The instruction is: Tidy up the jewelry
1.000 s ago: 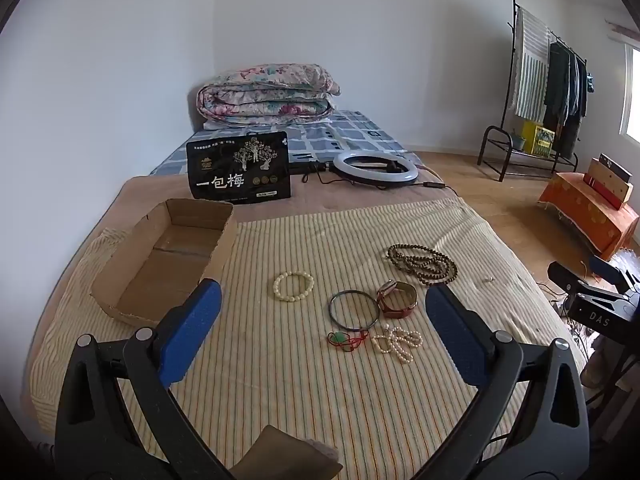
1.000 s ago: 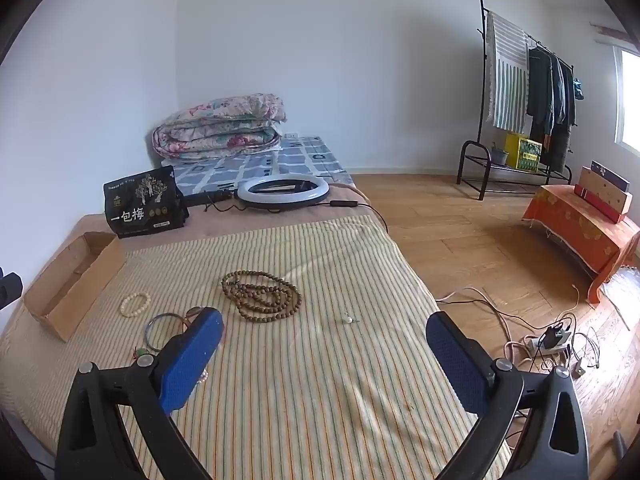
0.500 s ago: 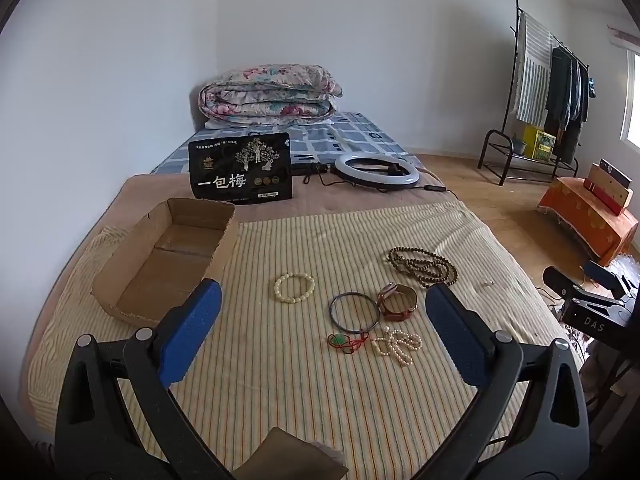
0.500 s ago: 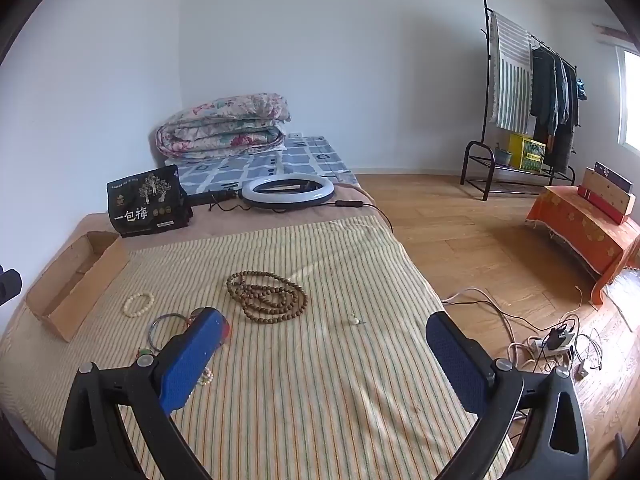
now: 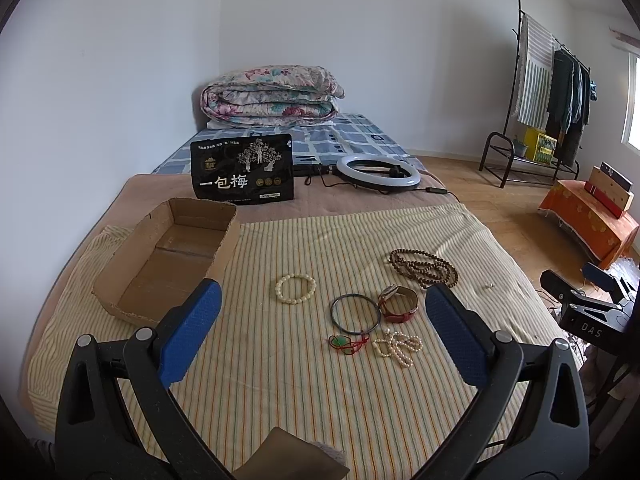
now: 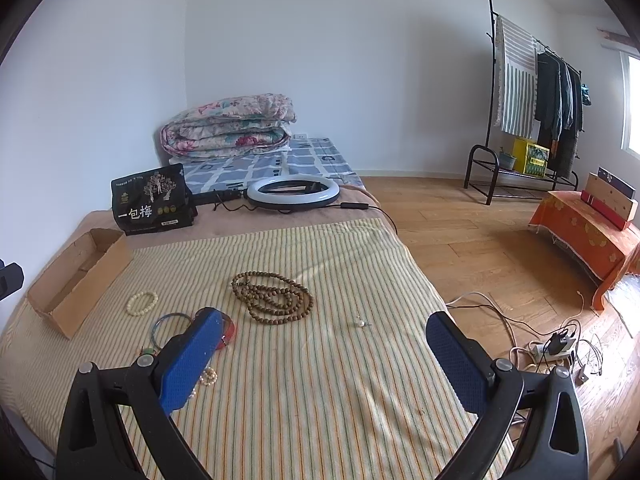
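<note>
Jewelry lies spread on a striped cloth (image 5: 280, 360): a cream bead bracelet (image 5: 295, 288), a dark bangle (image 5: 355, 314), a red-strapped watch (image 5: 399, 309), a green pendant on red cord (image 5: 346, 343), a pearl string (image 5: 397, 347) and a long brown bead necklace (image 5: 424, 268). An open cardboard box (image 5: 170, 256) stands empty at the left. My left gripper (image 5: 322, 334) hovers open above the near side of the cloth. My right gripper (image 6: 320, 356) is open too, nearer than the brown bead necklace (image 6: 274, 297), beside a small pearl earring (image 6: 362, 323). Its left finger hides part of the watch.
A black snack bag (image 5: 243, 168) and a ring light (image 5: 378, 172) with its cable lie behind the cloth. A folded quilt (image 5: 272, 96) sits by the wall. On the floor to the right are cables and a power strip (image 6: 556, 350), an orange-draped bench (image 6: 588, 236) and a clothes rack (image 6: 536, 92).
Both grippers have drifted slightly back and up, so the jewelry sits a little farther off in both views. Neither has touched anything.
</note>
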`<state>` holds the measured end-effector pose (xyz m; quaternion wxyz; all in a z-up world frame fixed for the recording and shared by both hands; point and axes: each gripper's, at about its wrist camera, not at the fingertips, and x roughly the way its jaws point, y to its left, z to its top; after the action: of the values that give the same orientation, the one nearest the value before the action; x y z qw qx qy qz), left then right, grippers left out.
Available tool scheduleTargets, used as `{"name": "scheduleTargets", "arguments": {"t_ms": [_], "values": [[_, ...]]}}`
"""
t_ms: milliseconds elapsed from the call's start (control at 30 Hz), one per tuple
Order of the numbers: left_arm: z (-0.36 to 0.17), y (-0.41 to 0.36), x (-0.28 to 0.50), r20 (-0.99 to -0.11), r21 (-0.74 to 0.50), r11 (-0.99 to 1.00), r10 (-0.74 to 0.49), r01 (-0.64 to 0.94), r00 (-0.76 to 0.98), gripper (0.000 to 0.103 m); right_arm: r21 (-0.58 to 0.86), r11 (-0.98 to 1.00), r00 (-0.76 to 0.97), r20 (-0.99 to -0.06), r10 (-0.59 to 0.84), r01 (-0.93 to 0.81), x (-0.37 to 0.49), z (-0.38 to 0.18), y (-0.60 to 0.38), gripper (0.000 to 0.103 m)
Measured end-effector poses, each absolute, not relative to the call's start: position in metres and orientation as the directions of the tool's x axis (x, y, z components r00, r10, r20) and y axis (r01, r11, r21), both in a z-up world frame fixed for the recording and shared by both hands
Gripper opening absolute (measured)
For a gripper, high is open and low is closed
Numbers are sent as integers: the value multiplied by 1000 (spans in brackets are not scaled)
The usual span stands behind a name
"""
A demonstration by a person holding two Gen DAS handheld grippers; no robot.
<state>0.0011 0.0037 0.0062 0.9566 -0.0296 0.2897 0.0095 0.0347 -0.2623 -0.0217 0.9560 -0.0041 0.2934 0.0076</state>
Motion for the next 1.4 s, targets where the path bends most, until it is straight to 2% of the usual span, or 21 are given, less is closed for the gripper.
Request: {"name": "scheduleTargets", "arguments": {"t_ms": [1400], "values": [[9,8,0,-555,-64,997,-2,-40,832,103,-1,1000,826,-564,15,-20,36,-23,-258,103]]}}
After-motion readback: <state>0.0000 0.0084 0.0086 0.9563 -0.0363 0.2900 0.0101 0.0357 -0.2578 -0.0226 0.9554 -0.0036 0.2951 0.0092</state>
